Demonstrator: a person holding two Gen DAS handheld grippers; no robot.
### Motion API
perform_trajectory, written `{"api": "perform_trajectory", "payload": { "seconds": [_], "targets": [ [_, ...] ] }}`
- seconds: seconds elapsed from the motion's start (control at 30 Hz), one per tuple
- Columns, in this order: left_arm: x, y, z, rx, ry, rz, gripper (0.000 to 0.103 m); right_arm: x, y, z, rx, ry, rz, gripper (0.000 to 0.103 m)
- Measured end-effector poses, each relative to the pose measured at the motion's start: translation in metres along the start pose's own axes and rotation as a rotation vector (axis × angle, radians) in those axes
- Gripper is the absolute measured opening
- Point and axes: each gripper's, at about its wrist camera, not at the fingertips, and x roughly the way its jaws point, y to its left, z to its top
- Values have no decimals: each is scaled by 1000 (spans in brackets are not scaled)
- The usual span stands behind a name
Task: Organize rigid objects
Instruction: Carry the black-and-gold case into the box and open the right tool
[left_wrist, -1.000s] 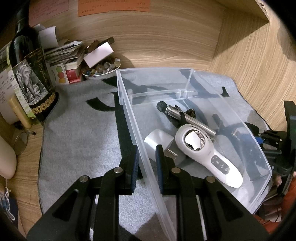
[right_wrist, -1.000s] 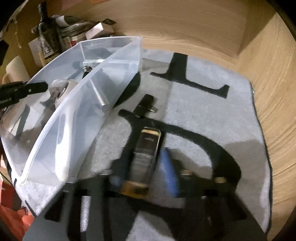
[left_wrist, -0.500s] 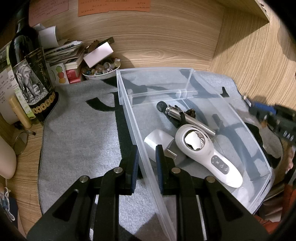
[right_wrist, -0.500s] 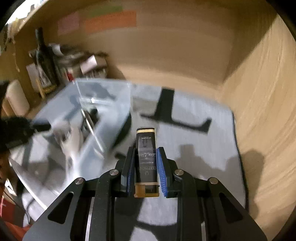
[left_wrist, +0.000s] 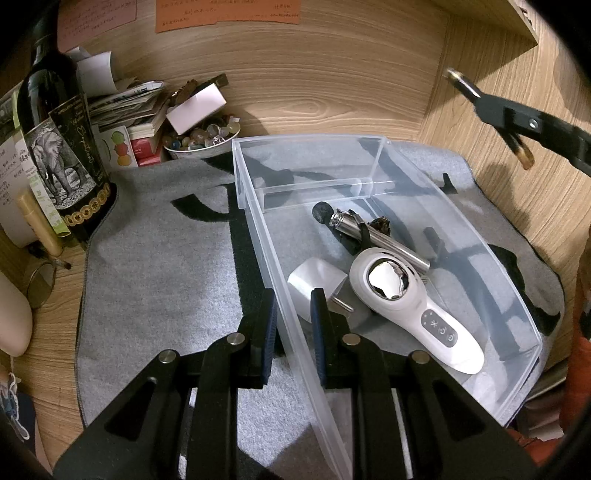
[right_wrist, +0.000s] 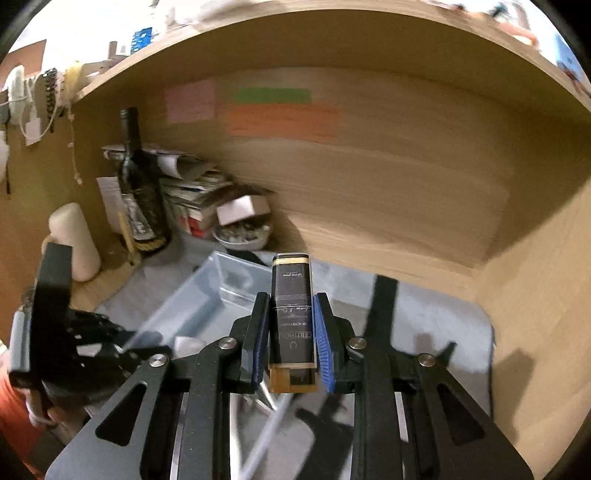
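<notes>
The right wrist view is smeared with motion blur, so the clear plastic bin (right_wrist: 218, 291) and the left tool (right_wrist: 122, 343) at its near wall show only as soft shapes there, and the small print on the black and gold box (right_wrist: 291, 317) is only partly readable. In the left wrist view the right tool (left_wrist: 491, 107) is cut off by the frame edge, and only the thin gold-edged side of the box (left_wrist: 461, 81) shows between its pads.

The right tool (right_wrist: 290, 332) is clamped on the black and gold box, blue pads pressing both long sides, with the box standing up out of the grip. The left tool (left_wrist: 291, 317) is pinched together on the bin's near side wall (left_wrist: 284, 295), one pad outside and one inside. Inside the bin lie a white handheld device (left_wrist: 410, 306) with a chrome head, a silver metal cylinder (left_wrist: 376, 236), a white plug adapter (left_wrist: 317, 284) and a dark piece that is hard to identify.

A second ago the box was low over the grey mat beside the bin; now it is lifted well above the mat, against the wooden back wall, and the right tool has entered the upper right of the left wrist view. The left tool and the bin have not shifted.

A grey mat with black markings (left_wrist: 159, 266) covers the wooden tabletop (left_wrist: 44, 325) inside a wood-panelled alcove. At the back stand a dark wine bottle (left_wrist: 62, 155) with an elephant label, stacked papers and a bowl of small trinkets (left_wrist: 199, 140); coloured notes are stuck on the wall.
</notes>
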Motion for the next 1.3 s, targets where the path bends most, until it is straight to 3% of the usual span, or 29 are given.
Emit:
{"api": "perform_trajectory", "payload": {
  "seconds": [0.23, 0.9, 1.2, 1.3],
  "targets": [
    [0, 0, 0, 0, 0, 0, 17, 28, 21, 3, -54, 54, 34, 21],
    [0, -1, 0, -1, 0, 1, 18, 96, 28, -28, -121, 354, 63, 22],
    [0, -1, 0, -1, 0, 1, 18, 95, 33, -30, -125, 361, 75, 22],
    [0, -1, 0, -1, 0, 1, 18, 90, 34, -28, -119, 345, 69, 30]
  ]
}}
